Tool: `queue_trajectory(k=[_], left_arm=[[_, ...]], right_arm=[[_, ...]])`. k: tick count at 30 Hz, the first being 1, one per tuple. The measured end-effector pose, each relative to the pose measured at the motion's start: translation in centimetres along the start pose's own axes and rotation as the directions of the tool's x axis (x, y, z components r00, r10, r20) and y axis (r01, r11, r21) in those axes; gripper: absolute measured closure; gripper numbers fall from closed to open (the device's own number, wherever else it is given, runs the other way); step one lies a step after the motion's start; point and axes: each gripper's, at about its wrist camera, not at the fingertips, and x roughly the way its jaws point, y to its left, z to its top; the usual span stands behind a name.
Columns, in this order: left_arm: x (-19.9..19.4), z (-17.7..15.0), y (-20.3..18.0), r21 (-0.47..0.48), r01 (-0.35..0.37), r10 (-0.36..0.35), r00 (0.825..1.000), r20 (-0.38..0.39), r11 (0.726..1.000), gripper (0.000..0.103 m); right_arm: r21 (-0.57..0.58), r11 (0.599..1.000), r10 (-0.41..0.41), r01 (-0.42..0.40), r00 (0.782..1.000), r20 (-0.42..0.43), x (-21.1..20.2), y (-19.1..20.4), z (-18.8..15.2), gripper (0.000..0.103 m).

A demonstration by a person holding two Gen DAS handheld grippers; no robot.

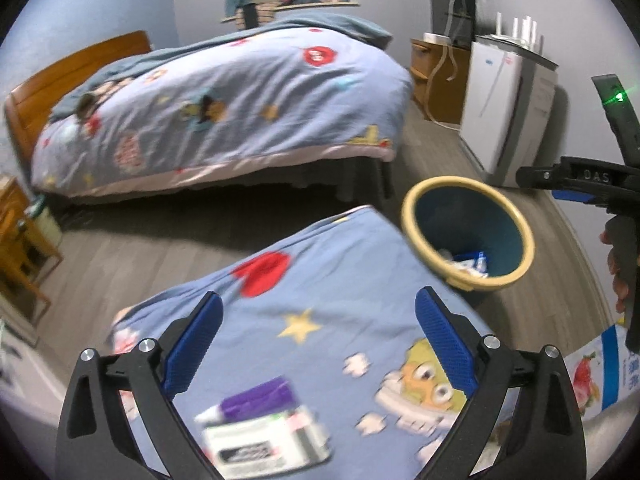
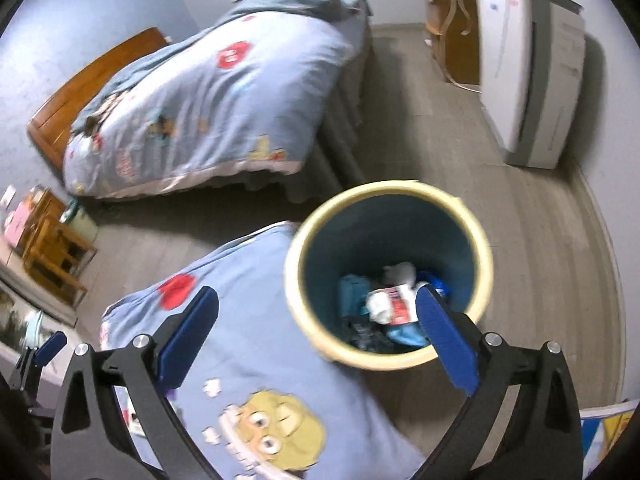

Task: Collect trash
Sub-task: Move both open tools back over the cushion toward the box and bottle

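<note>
A round bin with a cream rim and teal inside stands on the floor by the near bed's corner; it also shows in the left wrist view. It holds crumpled wrappers and paper. My right gripper is open and empty, above the bin's near rim. My left gripper is open and empty over the near bed's blue cartoon quilt. A purple-and-white tube and a white packet lie on the quilt just below its fingers. The right gripper shows at the left wrist view's right edge.
A second bed with the same quilt and a wooden headboard stands across a strip of grey wood floor. A white appliance and a wooden cabinet line the right wall. Wooden furniture stands at the left. A printed carton sits at the lower right.
</note>
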Motion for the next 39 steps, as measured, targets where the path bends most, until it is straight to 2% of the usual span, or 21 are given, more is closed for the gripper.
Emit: queue_trajectory(k=[5,11,15,20,24,28,32,35,37,39], left_arm=[[-2.5,-3.7,3.8,-0.037,-0.061,0.061,0.998,-0.017,0.997,0.007],[-3.7,-7.6,7.7,-0.087,-0.107,0.103,0.994,-0.046,0.990,0.007],[-3.3,-9.6,10.0,-0.100,-0.146,0.138,0.987,-0.087,0.984,0.007],[-1.0,-12.5,11.7,-0.195,-0.144,0.105,0.975,-0.198,0.970,0.007],[-0.4,-13.5,12.0,-0.190,-0.167,0.122,0.966,-0.229,0.967,0.007],[0.5,-14.5,11.4,-0.158,-0.152,0.108,0.960,-0.260,0.976,0.007],[2.3,-15.7,9.2,-0.038,-0.111,0.095,0.950,-0.299,0.993,0.007],[3.5,-16.2,7.2,0.037,-0.032,0.042,0.952,-0.304,0.999,0.007],[4.6,-16.7,5.9,0.083,0.018,0.011,0.943,-0.332,0.996,0.007],[5.8,-17.3,4.7,0.150,0.031,0.027,0.930,-0.365,0.988,0.007]], right_arm=[[-0.074,0.997,0.022,-0.025,0.999,-0.048,0.7,5.1,-2.5,0.006],[-0.052,0.995,0.082,-0.088,0.991,-0.107,1.4,9.0,-5.4,0.006],[-0.123,0.990,0.050,-0.068,0.988,-0.147,2.4,11.7,-7.3,0.006],[-0.172,0.984,0.010,-0.039,0.986,-0.169,3.2,13.5,-8.8,0.006],[-0.242,0.969,-0.005,-0.042,0.981,-0.193,4.4,15.2,-9.9,0.006],[-0.292,0.955,-0.020,-0.050,0.973,-0.231,6.1,16.4,-10.5,0.006],[-0.217,0.974,0.016,-0.070,0.971,-0.240,6.7,16.1,-9.6,0.006],[-0.147,0.983,0.074,-0.109,0.971,-0.228,6.4,15.8,-8.6,0.006],[-0.120,0.985,0.096,-0.124,0.971,-0.218,6.3,15.4,-7.9,0.006],[-0.109,0.985,0.105,-0.131,0.972,-0.211,6.2,15.2,-7.3,0.006]])
